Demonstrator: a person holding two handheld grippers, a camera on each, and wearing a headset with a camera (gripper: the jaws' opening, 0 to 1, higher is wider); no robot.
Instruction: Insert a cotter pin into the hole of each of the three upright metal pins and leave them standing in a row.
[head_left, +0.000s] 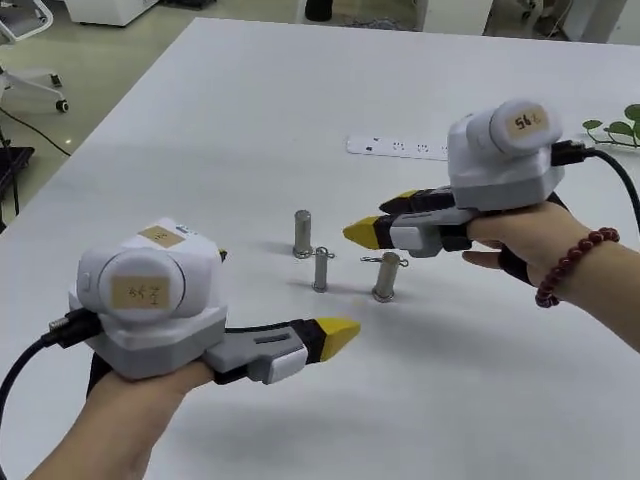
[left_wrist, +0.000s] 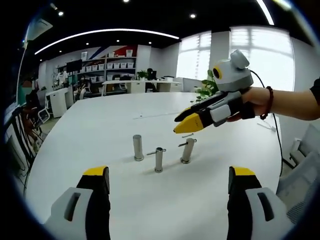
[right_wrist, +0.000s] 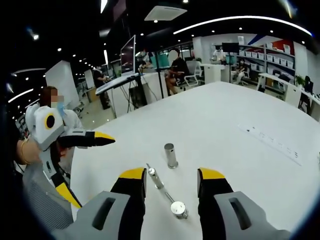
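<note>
pins: three short upright grey metal pins stood in a row on the white table. middle and right ones each carried a thin wire cotter pin. left gripper jaws were spread wide, right gripper jaws parted above the row.

Opposing gripper views share the pins.

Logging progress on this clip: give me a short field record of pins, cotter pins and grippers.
metal pins: three, upright, in a row on table
cotter pins: in two pins; third pin bare
left gripper: open, empty, short of the row
right gripper: open, empty, near the row
</note>
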